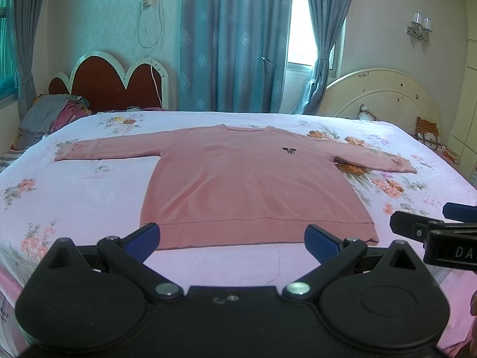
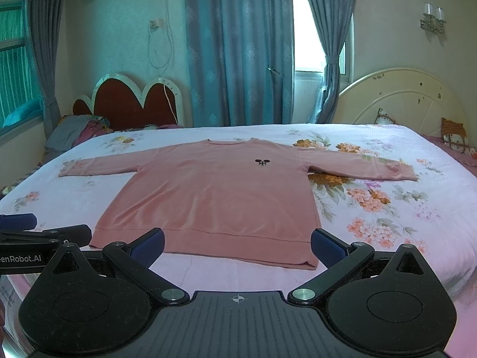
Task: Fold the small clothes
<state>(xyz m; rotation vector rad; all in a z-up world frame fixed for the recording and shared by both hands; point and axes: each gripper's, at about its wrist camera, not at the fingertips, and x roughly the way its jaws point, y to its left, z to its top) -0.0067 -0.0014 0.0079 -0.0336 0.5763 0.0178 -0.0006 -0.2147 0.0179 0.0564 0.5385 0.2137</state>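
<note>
1. Sweater (image 1: 253,179), pink, lies flat and face-up on the bed (image 1: 89,197), hem toward me, neckline away, both sleeves spread out to the sides. A small dark emblem (image 1: 288,150) sits on the chest.

2. I judge it soft, light knit: it will drape and sag the moment I lift it, and one layer may slide off the other unless I pinch both. The ribbed hem looks thicker, so that should give the firmest bite.

3. I would take hold at the two hem corners, or at a sleeve cuff (image 1: 61,155) to bring the sleeve across the body first. The floral bedsheet underneath is soft too, so I risk catching it along with the knit.

4. My left gripper (image 1: 232,240) hangs just short of the hem, released, jaws spread wide and holding nothing; the hem spans the gap between its blue pads (image 1: 143,238).

5. My right gripper (image 2: 237,244) stands likewise, released and empty, the hem's right-hand stretch between its pads, the sweater's right corner near its right finger.

6. The two grippers sit side by side, each showing at the edge of the other's view. No fold is begun yet.
</note>
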